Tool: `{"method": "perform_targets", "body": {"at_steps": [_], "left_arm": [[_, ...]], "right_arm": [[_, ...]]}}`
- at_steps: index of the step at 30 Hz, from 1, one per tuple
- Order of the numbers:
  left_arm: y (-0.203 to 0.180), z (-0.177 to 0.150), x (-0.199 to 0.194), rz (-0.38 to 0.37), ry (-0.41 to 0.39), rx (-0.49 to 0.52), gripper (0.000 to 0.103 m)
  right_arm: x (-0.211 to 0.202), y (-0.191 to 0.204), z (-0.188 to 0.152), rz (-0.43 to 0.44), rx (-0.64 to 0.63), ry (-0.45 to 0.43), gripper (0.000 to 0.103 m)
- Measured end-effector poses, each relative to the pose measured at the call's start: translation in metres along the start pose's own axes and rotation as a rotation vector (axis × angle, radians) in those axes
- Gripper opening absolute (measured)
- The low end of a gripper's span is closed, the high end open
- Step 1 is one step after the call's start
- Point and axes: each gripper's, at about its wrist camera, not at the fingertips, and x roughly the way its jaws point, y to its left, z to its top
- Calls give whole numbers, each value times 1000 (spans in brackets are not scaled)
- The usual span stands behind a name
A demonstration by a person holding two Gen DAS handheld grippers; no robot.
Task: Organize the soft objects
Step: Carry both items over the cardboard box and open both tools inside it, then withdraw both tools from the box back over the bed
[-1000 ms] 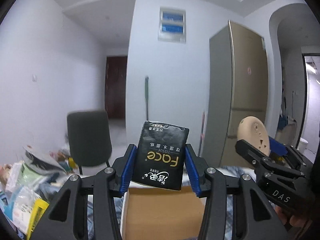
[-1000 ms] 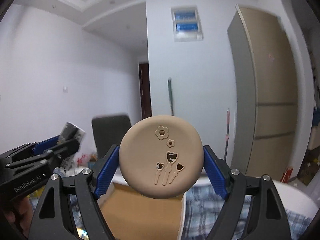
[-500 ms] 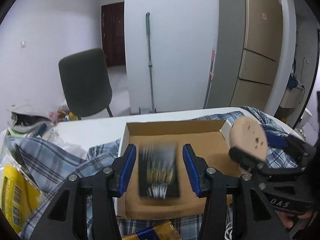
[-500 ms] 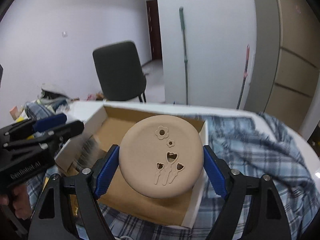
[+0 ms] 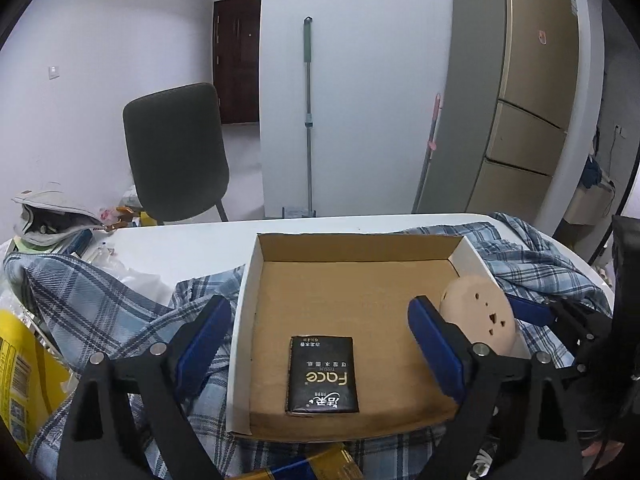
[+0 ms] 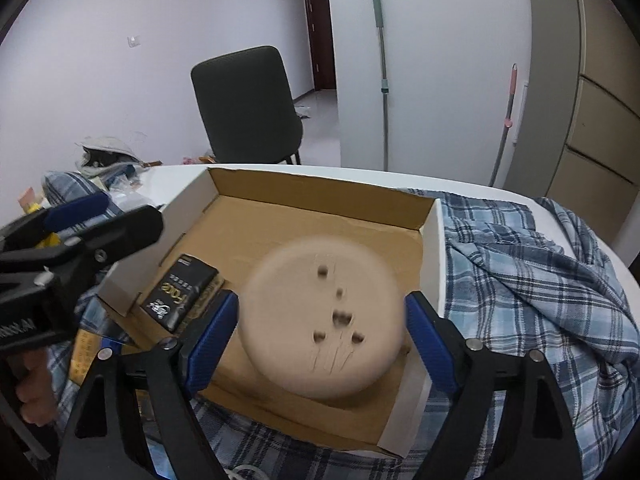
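Note:
A black tissue pack (image 5: 322,374) lies flat in the near left of the open cardboard box (image 5: 352,248). My left gripper (image 5: 320,344) hangs open above it, fingers wide apart. The pack also shows in the right wrist view (image 6: 180,298). A round beige pad (image 6: 324,320) with flower cut-outs is blurred between the fingers of my right gripper (image 6: 322,330), over the right part of the box (image 6: 320,188). The jaws stand a little wider than the pad, which is dropping free. The pad also shows in the left wrist view (image 5: 478,316).
The box sits on a blue plaid shirt (image 6: 532,264) spread over a white table (image 5: 180,240). Yellow packets (image 5: 24,380) and clutter lie at the left. A dark chair (image 5: 176,152), a mop (image 5: 308,120) and a fridge (image 5: 520,100) stand beyond the table.
Both grippers tilted down from the room toward the box. The left gripper opened and the tissue pack dropped into the box. The right gripper opened and the pad is falling.

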Motion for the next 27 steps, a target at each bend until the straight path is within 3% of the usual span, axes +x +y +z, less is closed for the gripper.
{"method": "perform_targets", "body": {"at_steps": [3,27], "left_arm": [[1,0,0,3,1,-2,92],[-5,3,-8,-3,-22,15,92]], "right_arm": [[0,1,0,-8,-13,-3,91],[-9,0,5,13,13,-34,91]]}}
